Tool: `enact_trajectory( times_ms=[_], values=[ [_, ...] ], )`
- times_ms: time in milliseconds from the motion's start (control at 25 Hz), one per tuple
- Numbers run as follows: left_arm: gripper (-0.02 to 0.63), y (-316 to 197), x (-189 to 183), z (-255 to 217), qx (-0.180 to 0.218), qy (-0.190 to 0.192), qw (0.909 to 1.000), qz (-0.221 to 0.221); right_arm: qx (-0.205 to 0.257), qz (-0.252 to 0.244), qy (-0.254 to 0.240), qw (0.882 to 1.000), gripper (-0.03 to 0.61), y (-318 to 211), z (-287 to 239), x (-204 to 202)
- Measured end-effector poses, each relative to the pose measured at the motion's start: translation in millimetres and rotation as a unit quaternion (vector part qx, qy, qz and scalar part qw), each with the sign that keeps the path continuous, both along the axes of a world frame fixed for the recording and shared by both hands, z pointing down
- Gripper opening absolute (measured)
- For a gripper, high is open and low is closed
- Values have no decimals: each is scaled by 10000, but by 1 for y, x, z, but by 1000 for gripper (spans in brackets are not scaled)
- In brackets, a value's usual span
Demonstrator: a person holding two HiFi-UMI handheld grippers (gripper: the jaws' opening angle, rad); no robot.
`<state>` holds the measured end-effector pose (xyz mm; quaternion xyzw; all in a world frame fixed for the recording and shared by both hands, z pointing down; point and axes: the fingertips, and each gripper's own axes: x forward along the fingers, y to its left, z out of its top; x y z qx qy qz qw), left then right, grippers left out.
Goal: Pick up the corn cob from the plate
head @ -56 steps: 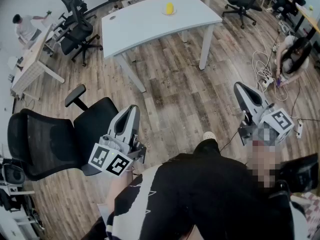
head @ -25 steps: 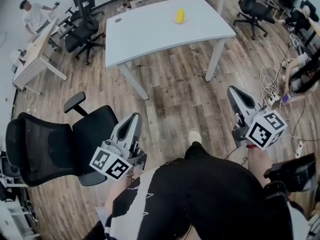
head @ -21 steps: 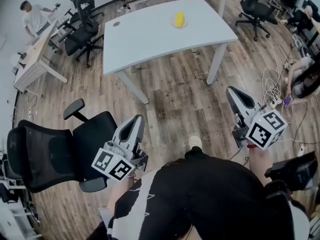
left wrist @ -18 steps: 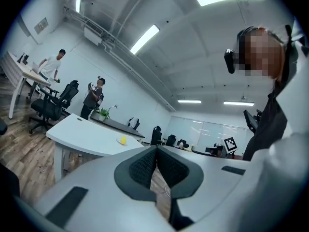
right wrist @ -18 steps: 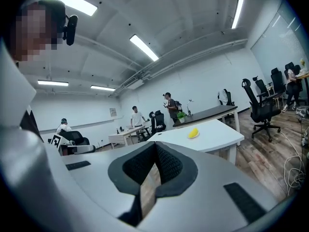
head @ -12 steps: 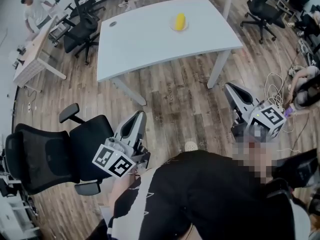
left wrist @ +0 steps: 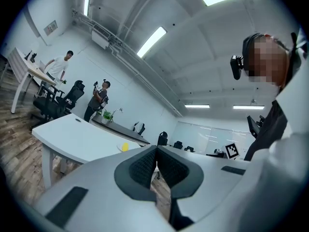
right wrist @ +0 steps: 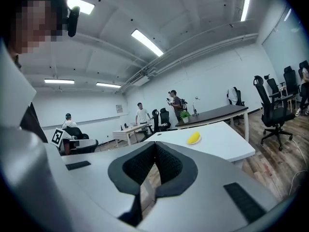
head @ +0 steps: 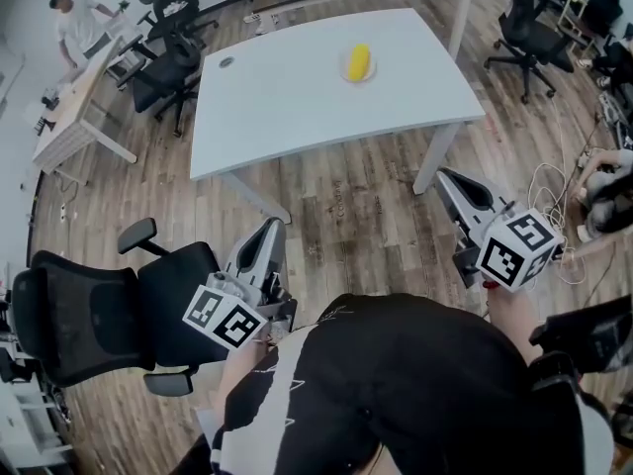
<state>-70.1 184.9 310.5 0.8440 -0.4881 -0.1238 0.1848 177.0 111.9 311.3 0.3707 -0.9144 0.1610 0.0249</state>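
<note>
A yellow corn cob lies on a small white plate at the far side of a white table. Both grippers hang over the wooden floor, well short of the table. My left gripper is shut and holds nothing; in the left gripper view its pads meet, with the corn cob far ahead. My right gripper is also shut and empty, pads together, and the corn cob sits on the table beyond it.
A black office chair stands close on my left. White cables lie on the floor to the right. More chairs and a desk with a person are at the far left, and another chair at the far right.
I have come closer to the table: it and the corn cob sit lower and larger in the head view. Both grippers have travelled forward with me and stay shut.
</note>
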Motion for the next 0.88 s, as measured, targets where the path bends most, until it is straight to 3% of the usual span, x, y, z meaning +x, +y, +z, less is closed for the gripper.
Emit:
enact_trajectory(
  times_ms=[480,880],
  values=[
    [15,-38,-4,18,-331,-246,9991,-137,-276,-139,-109,9995,15,-50,14,-20],
    [15,-118,-10,31,-491,-106,9983,294,-434,-22,-53,9990,15,-118,30,-41]
  ],
)
